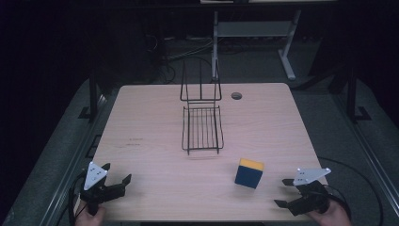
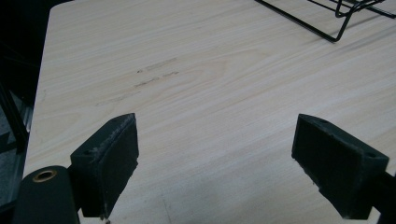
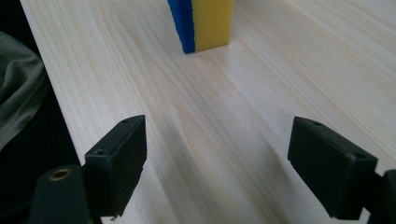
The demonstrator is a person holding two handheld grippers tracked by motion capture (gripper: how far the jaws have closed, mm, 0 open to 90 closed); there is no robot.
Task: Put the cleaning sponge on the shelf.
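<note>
Right claw [image 1: 282, 192] agape, sponge [image 1: 250, 173] near, pale wood table [image 1: 155, 188], dark room

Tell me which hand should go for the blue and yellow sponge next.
Right, most likely. The sponge stands on the table's near right part, just ahead of the open right tongs. The left tongs, also open, sit at the far left corner, much farther off.

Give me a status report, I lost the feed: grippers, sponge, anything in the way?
Left gripper open, idle at the table's near left. Right gripper open, fingers apart, facing the sponge. Sponge on edge, untouched. Wire rack beyond, path clear.
</note>
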